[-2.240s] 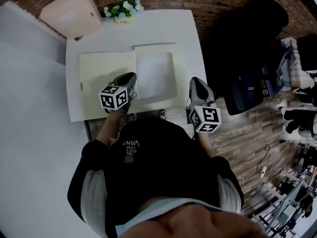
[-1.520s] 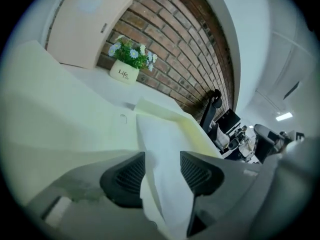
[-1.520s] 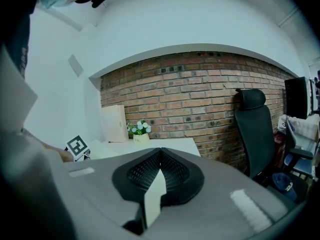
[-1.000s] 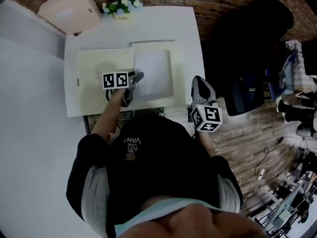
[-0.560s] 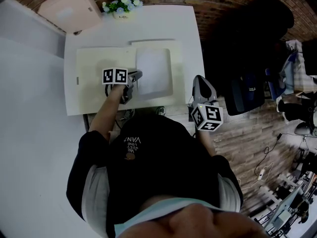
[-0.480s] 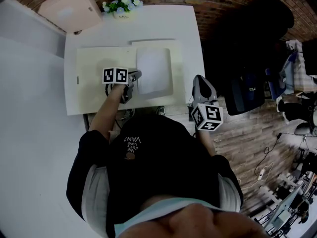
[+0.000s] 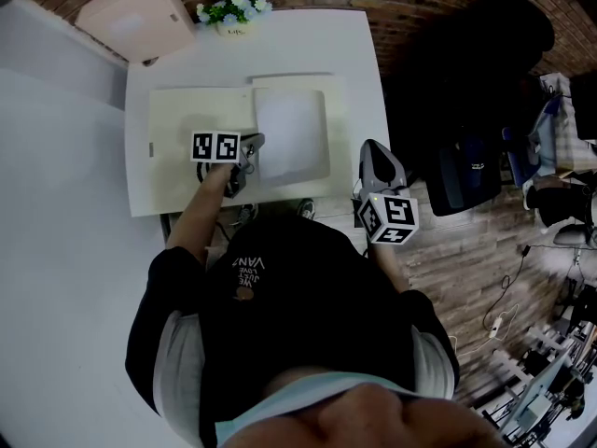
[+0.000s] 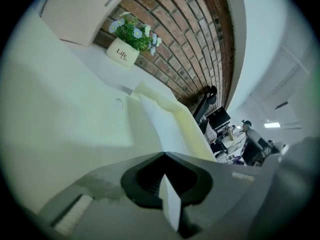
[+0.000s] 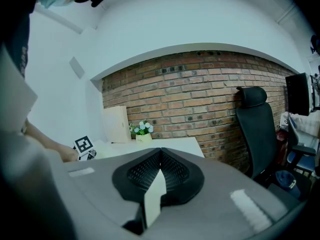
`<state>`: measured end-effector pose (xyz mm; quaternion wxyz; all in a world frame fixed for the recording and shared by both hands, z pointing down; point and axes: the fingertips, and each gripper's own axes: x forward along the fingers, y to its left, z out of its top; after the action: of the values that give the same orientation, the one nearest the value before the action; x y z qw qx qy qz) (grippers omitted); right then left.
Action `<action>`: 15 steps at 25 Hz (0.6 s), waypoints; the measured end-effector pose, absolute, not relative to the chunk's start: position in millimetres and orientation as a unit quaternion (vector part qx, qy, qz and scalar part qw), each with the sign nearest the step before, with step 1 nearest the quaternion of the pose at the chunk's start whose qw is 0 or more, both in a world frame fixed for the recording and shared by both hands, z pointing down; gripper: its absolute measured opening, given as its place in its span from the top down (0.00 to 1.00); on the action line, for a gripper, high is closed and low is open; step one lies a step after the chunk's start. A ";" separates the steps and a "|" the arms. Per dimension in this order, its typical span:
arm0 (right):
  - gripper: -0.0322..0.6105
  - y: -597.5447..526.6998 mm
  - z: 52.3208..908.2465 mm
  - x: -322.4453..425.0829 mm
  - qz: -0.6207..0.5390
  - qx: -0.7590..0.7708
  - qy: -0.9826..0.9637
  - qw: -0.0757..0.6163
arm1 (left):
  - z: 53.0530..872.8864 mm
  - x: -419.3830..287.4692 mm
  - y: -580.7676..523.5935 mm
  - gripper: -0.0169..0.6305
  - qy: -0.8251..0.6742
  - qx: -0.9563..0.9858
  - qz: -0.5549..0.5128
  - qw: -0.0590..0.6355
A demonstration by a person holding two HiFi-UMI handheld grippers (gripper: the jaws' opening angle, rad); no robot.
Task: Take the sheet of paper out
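Left gripper (image 7: 252, 144): jaws fully closed, nothing between them. The sheet of paper (image 7: 291, 138), flat, white and rectangular, lies just beside its tips on the open cream folder (image 7: 191, 129). Right gripper (image 7: 375, 157): jaws closed, empty, well apart from the sheet.

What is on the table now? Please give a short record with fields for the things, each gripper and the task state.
table: white, beside a brick wall
folder: cream, open flat on the table
sheet: white, lying on the folder's right half
left gripper: jaws together, over the folder at the sheet's left edge; contact unclear
right gripper: jaws together, empty, off the table's right side
plant: small pot at the far edge
task state: sheet not yet out
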<state>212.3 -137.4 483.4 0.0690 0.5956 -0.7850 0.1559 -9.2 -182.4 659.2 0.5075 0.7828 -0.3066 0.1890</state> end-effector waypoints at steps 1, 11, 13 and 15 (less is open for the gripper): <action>0.95 -137.5 483.4 209.8 0.156 0.595 -0.786 0.069 | 656.5 -11.7 -181.9 0.97 -0.307 0.786 0.192 0.501; 0.95 -133.2 483.7 188.0 0.162 0.596 -0.784 0.066 | 636.9 -41.9 -178.3 0.97 -0.311 0.802 0.207 0.467; 0.95 -132.4 483.2 183.3 0.163 0.596 -0.783 0.064 | 634.0 -48.1 -177.5 0.97 -0.311 0.803 0.208 0.463; 0.95 -131.8 483.4 178.5 0.164 0.596 -0.783 0.064 | 629.8 -53.6 -177.2 0.97 -0.311 0.807 0.209 0.457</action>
<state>178.5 -131.8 483.4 0.0636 0.5964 -0.7832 0.1636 -53.6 -177.2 629.8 0.4569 0.8067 -0.3109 0.2095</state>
